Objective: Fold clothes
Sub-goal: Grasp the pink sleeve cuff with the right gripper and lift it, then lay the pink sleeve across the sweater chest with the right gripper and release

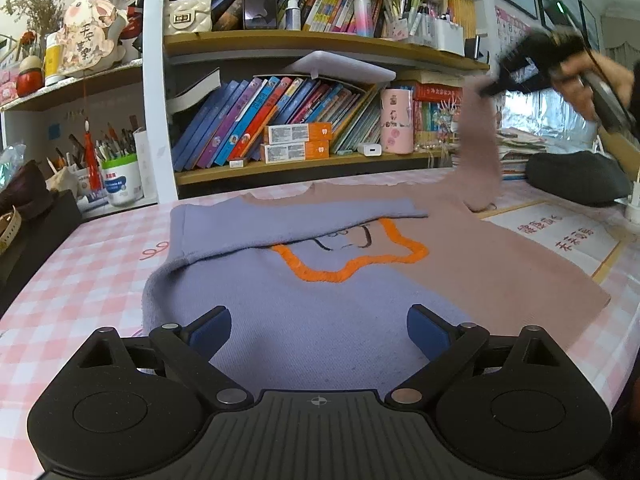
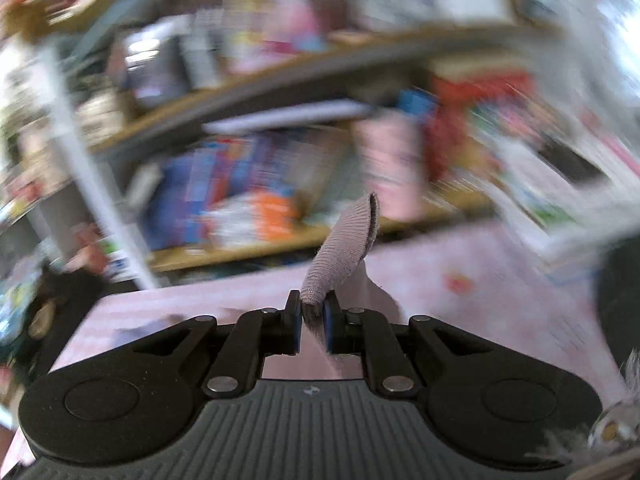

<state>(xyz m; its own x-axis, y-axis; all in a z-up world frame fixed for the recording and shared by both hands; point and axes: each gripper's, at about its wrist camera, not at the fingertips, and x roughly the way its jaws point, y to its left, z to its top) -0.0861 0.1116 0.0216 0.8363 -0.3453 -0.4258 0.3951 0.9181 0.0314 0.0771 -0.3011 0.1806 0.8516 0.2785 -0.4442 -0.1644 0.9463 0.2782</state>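
Lying across the pink checked worktop point(image 1: 100, 276), in front of crowded wooden bookshelves point(image 1: 320, 40): a knitted sweater, half lavender and half dusty pink, with an orange star outline point(image 1: 332, 304), neck pointing towards the shelves. Lavender sleeve point(image 1: 296, 216) lying folded crosswise over the chest. Pink sleeve point(image 1: 478, 144) hanging lifted, its ribbed cuff pinched in the closed right gripper point(image 2: 311, 322). Hovering over the hem, spread wide and holding nothing: left gripper point(image 1: 319, 334).

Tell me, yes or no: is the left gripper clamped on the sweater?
No. The left gripper hangs open above the sweater, gripping nothing.
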